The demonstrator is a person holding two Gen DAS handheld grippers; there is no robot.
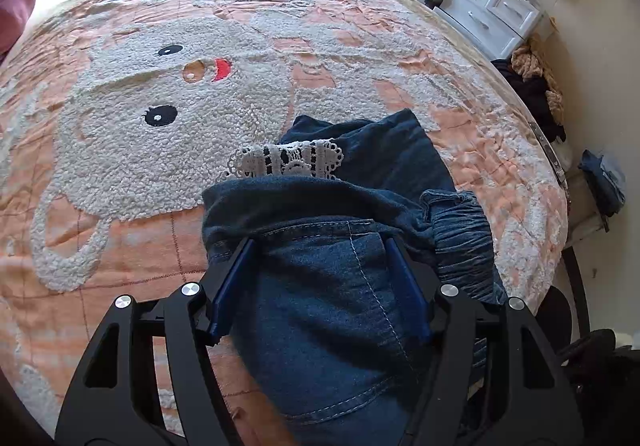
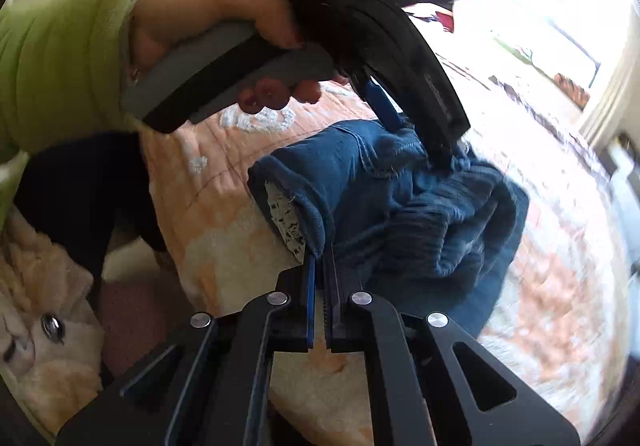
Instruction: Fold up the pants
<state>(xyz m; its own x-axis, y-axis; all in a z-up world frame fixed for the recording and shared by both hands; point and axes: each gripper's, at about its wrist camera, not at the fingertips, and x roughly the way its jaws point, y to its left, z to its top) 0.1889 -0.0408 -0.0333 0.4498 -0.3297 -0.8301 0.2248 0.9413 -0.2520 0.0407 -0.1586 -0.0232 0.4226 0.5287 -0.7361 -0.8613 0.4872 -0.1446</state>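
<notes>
1. Pants [image 1: 352, 286]: dark denim, bunched in a heap on the bed quilt [image 1: 140, 238], directly under and ahead of both grippers. Not flat; several layers piled up.
2. Left gripper [image 1: 320, 250]: jaws part-way apart, a wide fold of denim between the blue pads and filling the gap, both pads against the cloth. Read as grasping the pants.
3. Right gripper [image 2: 319, 258]: clenched, jaws nearly together, pinching the edge of the pants at the tips. A white lace trim [image 2: 286, 224] sat just left of its fingertips, under the denim edge.
4. In the left wrist view the same lace trim [image 1: 288, 162] lay just beyond the left gripper's tips, sticking out from under the fold.
5. Elastic gathered waistband [image 1: 460, 238] bunched to the right of the left gripper, touching its right finger.
6. In the right wrist view, a hand [image 2: 224, 30] in a green sleeve [image 2: 52, 58] held the left gripper [image 2: 404, 118] ahead of and above the right one, its fingers down in the denim. That crowded the far side of the heap.
7. Surroundings: white drawer unit [image 1: 492, 6] and dark clothes pile [image 1: 532, 90] far right of the left gripper, off the bed. Plush toy [image 2: 36, 310] lower left of the right gripper, off the bed edge.
8. Right wrist view was motion-blurred on the right side.
</notes>
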